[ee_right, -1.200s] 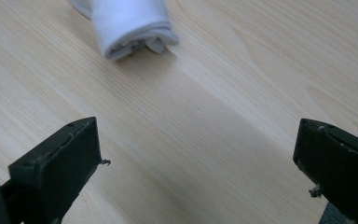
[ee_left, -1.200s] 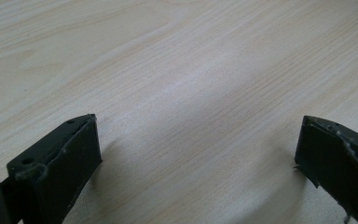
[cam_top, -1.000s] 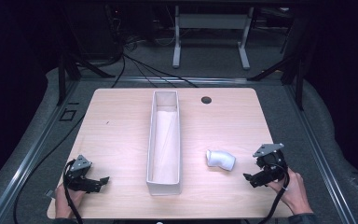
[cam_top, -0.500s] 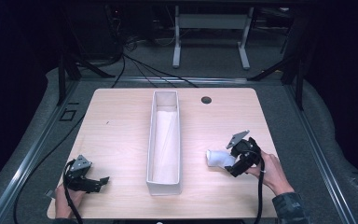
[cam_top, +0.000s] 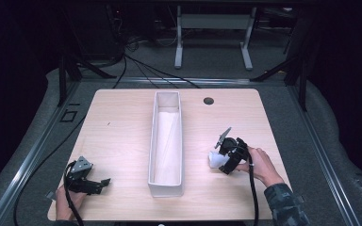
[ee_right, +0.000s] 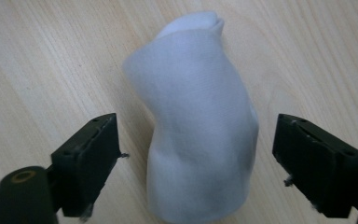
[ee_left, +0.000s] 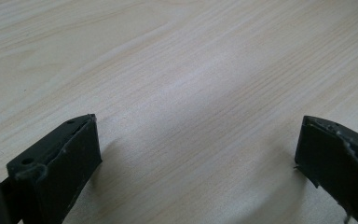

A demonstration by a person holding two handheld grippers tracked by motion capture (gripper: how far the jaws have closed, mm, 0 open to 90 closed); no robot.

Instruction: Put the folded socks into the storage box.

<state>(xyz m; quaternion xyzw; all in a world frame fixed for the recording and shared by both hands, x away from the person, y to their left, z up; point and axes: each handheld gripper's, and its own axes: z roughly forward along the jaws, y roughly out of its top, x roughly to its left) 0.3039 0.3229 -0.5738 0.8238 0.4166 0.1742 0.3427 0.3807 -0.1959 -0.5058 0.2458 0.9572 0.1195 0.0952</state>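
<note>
Your left gripper (cam_top: 104, 181) is sitting at 7 o'clock on the table (cam_top: 122, 127), jaws spread wide over bare wood. Your right gripper (ee_right: 196, 140), at 4 o'clock, is straddling the white rolled cloth (ee_right: 200, 135) with jaws released, neither touching it. The long white box (cam_top: 166, 136) is lying lengthwise at centre, a dark hole (cam_top: 209, 100) showing at 1 o'clock
</note>
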